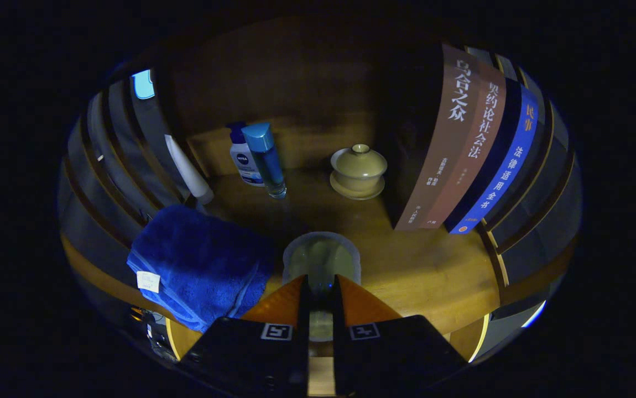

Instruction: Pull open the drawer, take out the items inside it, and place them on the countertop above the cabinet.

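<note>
The gripper pinches the near wall of a translucent round cup on the smooth wooden countertop, beside a plush folded blue towel.

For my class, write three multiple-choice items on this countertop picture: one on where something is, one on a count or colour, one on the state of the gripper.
1. Where is the blue towel?
A. beside the clear cup, at the counter's front edge
B. under the lidded tea bowl
C. on top of the books

2. How many books stand upright together?
A. one
B. three
C. six

3. What are the gripper fingers doing?
A. spread wide, nothing near them
B. pressing on the towel
C. close together on the near wall of the clear cup

Answers:
1 A, the towel lies folded next to the cup, hanging over the wooden countertop edge.
2 B, three spines show side by side.
3 C, the narrow gap holds the cup's rim.
</note>
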Motion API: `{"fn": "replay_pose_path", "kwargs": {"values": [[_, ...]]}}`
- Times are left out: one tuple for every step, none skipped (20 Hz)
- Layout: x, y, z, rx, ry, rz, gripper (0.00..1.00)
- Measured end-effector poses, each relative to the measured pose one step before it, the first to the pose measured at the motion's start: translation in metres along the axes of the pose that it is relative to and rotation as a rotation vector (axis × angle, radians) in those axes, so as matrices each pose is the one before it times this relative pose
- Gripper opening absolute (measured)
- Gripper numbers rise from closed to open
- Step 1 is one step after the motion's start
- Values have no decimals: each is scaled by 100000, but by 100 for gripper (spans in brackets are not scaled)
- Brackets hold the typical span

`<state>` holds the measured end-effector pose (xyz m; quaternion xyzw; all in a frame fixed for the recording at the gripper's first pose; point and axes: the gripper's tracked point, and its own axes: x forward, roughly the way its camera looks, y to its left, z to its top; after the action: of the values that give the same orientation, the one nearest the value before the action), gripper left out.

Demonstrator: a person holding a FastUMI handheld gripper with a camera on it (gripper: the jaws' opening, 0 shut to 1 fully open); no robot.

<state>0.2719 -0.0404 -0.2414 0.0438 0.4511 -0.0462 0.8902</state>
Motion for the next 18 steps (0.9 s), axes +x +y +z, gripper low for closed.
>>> {"fn": "replay_pose_path", "kwargs": {"values": [[261, 125, 293, 768, -718, 985, 28], [-239, 9, 390, 250, -710, 183, 40], [23, 9, 73, 329, -693, 385, 51], [-213, -7, 318, 493, -806, 121, 62], [-135, -32, 44, 439, -636, 261, 74], [-200, 133, 44, 405, -461, 970, 85], [-496, 41, 113, 161, -556, -28, 96], [-289, 17, -27, -42, -736, 251, 100], [-472, 118, -4, -93, -1168, 426, 100], [-586, 116, 126, 211, -1484, 511, 100], [-685, 98, 13, 319, -1443, 197, 100], [-696, 35, -125, 358, -1488, 450, 100], [-794, 99, -228, 330, -1529, 487, 100], [-652, 5, -222, 353, -1520, 375, 100], [-960, 42, -244, 619, -1918, 430, 100], [-802, 10, -219, 237, -1603, 177, 100], [-1072, 140, -349, -118, -1678, 264, 100], [-948, 79, -310, -351, -1851, 179, 100]]}}
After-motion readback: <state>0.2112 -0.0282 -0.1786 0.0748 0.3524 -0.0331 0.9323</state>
